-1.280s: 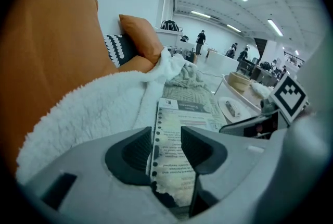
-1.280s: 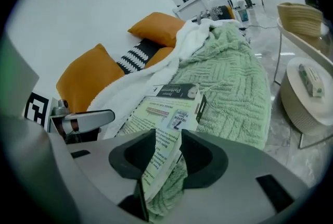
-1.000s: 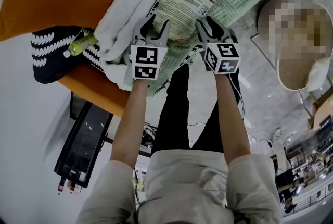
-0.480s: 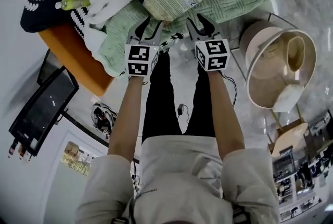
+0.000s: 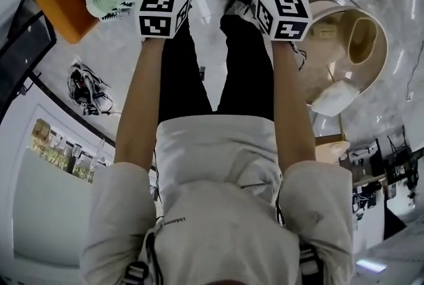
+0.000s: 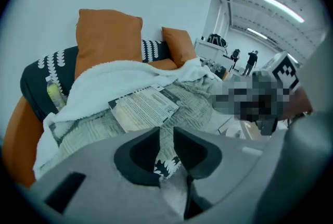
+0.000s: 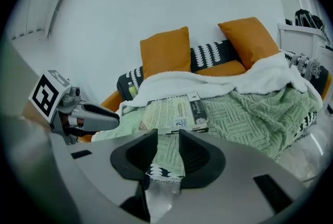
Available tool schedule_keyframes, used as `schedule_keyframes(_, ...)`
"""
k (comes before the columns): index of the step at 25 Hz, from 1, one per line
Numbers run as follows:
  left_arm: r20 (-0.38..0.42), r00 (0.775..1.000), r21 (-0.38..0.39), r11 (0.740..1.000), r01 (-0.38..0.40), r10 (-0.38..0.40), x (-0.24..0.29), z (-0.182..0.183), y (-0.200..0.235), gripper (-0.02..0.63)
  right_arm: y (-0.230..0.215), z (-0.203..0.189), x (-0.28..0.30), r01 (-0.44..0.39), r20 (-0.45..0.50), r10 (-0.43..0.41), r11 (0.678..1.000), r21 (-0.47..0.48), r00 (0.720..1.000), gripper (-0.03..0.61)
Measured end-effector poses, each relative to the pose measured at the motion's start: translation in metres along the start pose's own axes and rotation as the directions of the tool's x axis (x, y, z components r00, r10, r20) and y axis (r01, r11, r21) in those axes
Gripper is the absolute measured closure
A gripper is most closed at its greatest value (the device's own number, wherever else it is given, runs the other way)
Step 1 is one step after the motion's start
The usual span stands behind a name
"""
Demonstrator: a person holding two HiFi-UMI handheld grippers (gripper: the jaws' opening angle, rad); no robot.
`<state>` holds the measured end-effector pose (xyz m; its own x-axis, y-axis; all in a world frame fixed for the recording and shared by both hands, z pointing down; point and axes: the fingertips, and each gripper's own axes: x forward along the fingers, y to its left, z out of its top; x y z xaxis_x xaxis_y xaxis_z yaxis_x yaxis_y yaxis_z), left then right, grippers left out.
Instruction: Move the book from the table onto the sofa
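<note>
Left fingers (image 6: 136, 158), right fingers (image 7: 134, 159): mid-closure, slightly apart, empty.

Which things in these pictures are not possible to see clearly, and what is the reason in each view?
- Book: absent from the head view, whose top edge cuts the sofa off; only the gripper views show it.
- Book's small print: too small to read in both gripper views.
- Sofa seat: mostly covered by the green blanket and white blanket.
- Bottle label: too small, left gripper view.
</note>
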<state>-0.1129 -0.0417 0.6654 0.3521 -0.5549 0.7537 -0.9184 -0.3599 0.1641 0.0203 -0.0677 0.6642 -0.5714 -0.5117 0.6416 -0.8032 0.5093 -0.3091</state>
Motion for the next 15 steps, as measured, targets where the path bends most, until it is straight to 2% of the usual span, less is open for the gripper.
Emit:
schedule_keyframes(2,-0.008,1.0,0.006,1.0,-0.003,0.003,-0.008,-0.008,-0.01,0.57,-0.001,-0.007,-0.008,-0.003,0.011,0.003,1.0,0.008,1.0,0.477)
schedule_keyframes(4,0.008,1.0,-0.029,1.0,0.009,-0.009,-0.02,-0.009,-0.018,0.604,0.0,-0.013,-0.012,-0.012,0.014,0.012,0.999,0.039,1.0,0.509)
schedule_keyframes(8,0.029,0.999,-0.08,0.997,0.019,-0.017,-0.058,-0.005,-0.032,0.604,0.024,-0.001,-0.028,-0.063,0.05,0.057,0.989,0.13,0.997,0.562)
schedule_keyframes(15,0.163,0.986,-0.193,0.981,0.003,0.029,-0.143,0.048,-0.037,0.604,0.078,0.065,-0.071,-0.083,0.072,0.077,0.993,0.079,0.994,0.571)
